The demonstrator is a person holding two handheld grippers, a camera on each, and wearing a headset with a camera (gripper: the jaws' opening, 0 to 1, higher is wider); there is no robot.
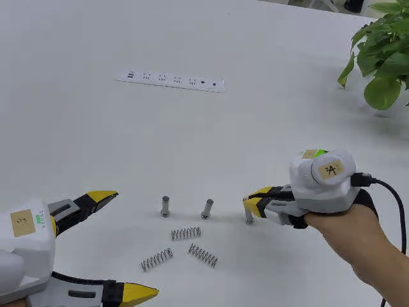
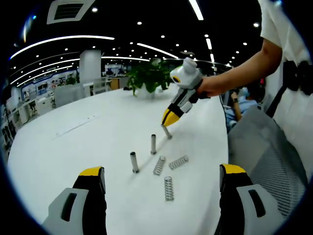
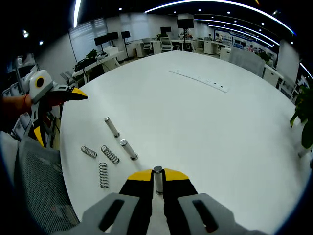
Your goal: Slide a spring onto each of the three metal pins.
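Note:
Three short metal pins stand in a row on the white table (image 1: 192,141): left pin (image 1: 165,206), middle pin (image 1: 207,208), right pin (image 1: 248,216). My right gripper (image 1: 252,204) is shut on the right pin (image 3: 157,171), its yellow tips on either side of the shaft. Three loose springs (image 1: 186,233) (image 1: 156,259) (image 1: 202,254) lie flat just in front of the pins. At the lower left my left gripper (image 1: 124,244) is open and holds nothing, pointing toward the springs (image 2: 168,188) and pins (image 2: 134,162).
A white power strip (image 1: 170,81) lies far back on the table. A green plant (image 1: 382,57) stands at the far right. A black cable (image 1: 393,198) trails from the right gripper. A grey mesh chair (image 2: 264,147) sits by the table edge.

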